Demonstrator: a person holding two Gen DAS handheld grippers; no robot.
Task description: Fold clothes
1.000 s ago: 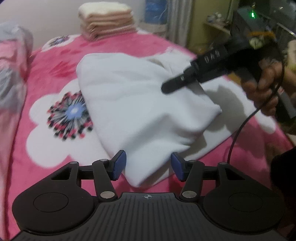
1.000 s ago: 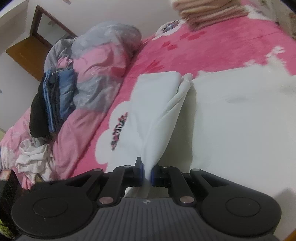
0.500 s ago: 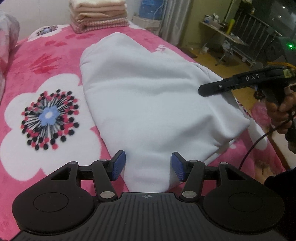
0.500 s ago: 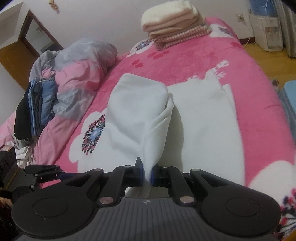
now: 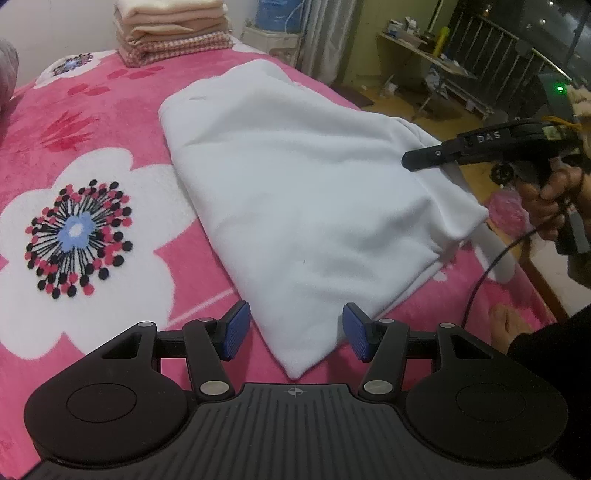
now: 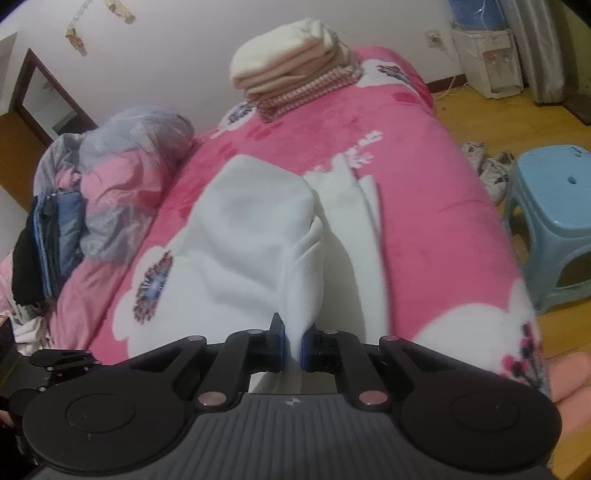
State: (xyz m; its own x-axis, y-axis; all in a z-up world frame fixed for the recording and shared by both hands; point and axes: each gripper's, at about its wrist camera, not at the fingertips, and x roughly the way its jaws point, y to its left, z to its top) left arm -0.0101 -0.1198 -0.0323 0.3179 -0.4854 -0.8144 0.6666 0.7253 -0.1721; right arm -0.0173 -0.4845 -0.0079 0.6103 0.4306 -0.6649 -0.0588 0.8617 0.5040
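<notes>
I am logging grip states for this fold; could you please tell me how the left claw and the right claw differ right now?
The left claw is open, its blue pads either side of a corner of the white garment; the right claw is shut on a fold of it. The left holds nothing, while the right lifts its edge off the pink blanket. Both have black frames.

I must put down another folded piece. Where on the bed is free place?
Free: the flower-print blanket between the white garment and the folded stack. Crowded: the clothes pile on the far side.
</notes>
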